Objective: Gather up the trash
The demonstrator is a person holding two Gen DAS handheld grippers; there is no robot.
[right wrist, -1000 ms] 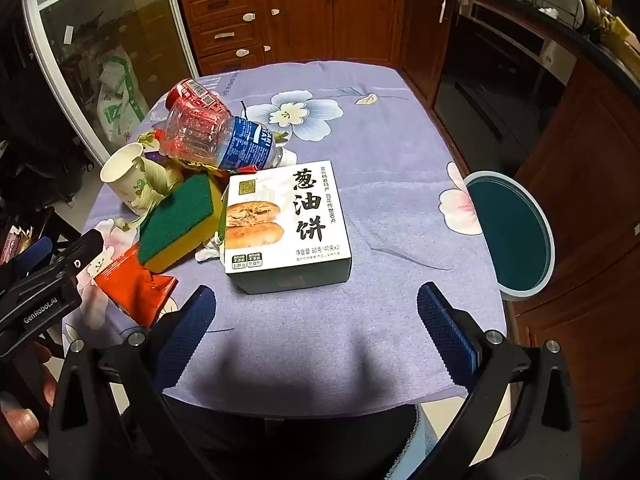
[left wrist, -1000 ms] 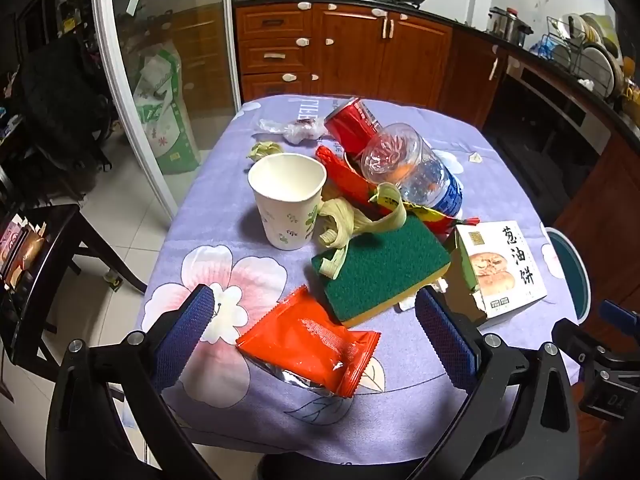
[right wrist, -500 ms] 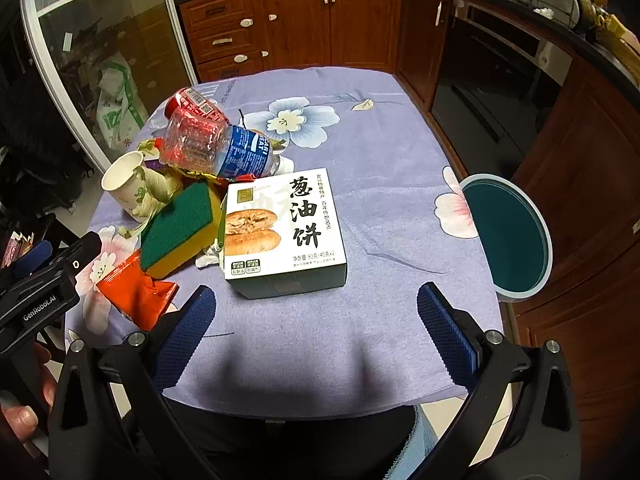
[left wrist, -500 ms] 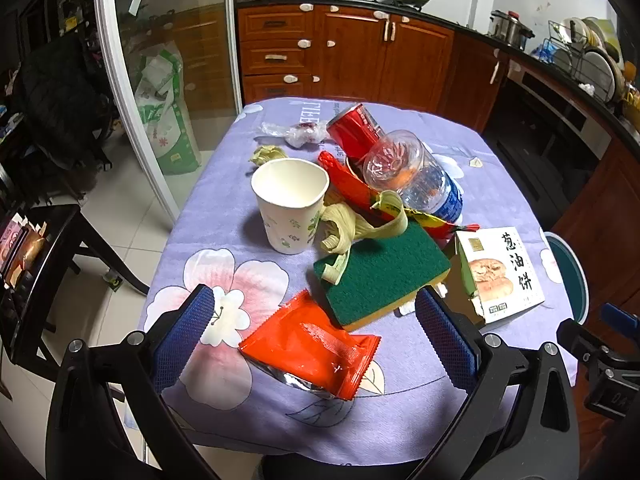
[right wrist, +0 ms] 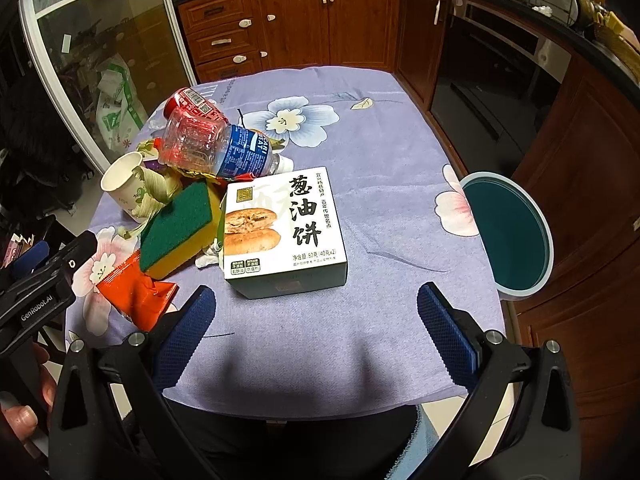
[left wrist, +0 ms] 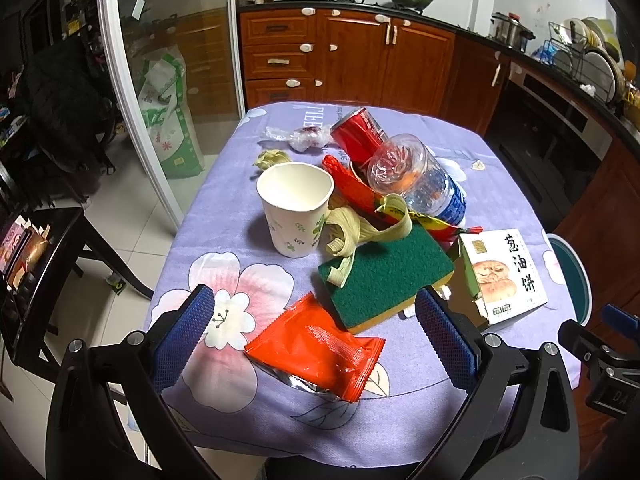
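Trash lies in a pile on the purple flowered tablecloth (left wrist: 224, 184): an orange snack wrapper (left wrist: 316, 354), a green and yellow sponge (left wrist: 386, 276), a white paper cup (left wrist: 294, 208), a clear plastic bottle (left wrist: 416, 178), a red can (left wrist: 358, 134) and a white pastry box (right wrist: 282, 226). My left gripper (left wrist: 314, 330) is open, above the wrapper at the table's near edge. My right gripper (right wrist: 316, 330) is open and empty, just short of the pastry box. A teal round bin (right wrist: 506, 230) stands beside the table on the right.
Pale husk strips (left wrist: 360, 230) lie over the sponge. A crumpled plastic wrap (left wrist: 298, 136) lies at the far side. Wooden kitchen cabinets (left wrist: 352, 56) stand behind the table, a glass door (left wrist: 168, 68) to the left, a dark side table (left wrist: 36, 264) at far left.
Both grippers have drawn back and risen slightly, so the trash looks a little farther away. Nothing on the table has moved and both stay open.
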